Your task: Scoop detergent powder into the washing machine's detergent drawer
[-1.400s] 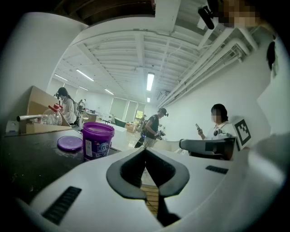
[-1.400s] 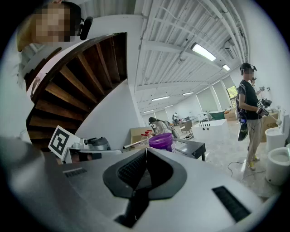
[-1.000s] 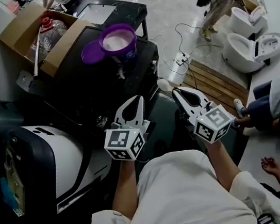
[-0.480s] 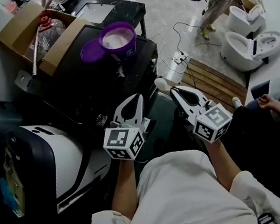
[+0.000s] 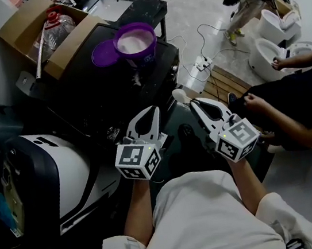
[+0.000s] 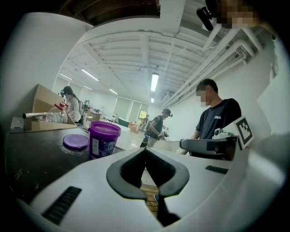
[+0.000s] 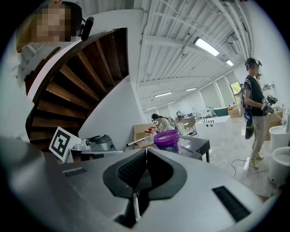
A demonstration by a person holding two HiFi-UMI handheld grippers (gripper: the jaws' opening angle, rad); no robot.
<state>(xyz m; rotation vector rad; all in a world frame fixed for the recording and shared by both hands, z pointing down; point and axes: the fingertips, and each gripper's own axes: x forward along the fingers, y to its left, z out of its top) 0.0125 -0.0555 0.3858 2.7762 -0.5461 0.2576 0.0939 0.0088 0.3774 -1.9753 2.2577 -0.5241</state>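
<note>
Two grippers closed and empty, short of the open detergent tub.

Head view: a glossy black top bears one round purple plastic tub of white powder, with one flat purple lid just beside it and one brown cardboard box behind. The floor is pale and two white toilets stand at right. The left gripper and right gripper hover side by side, well apart from the tub.
Left gripper view: jaws pressed together on nothing; tub and lid at left.
Right gripper view: jaws tip to tip, empty; tub ahead under a white ribbed ceiling.
</note>
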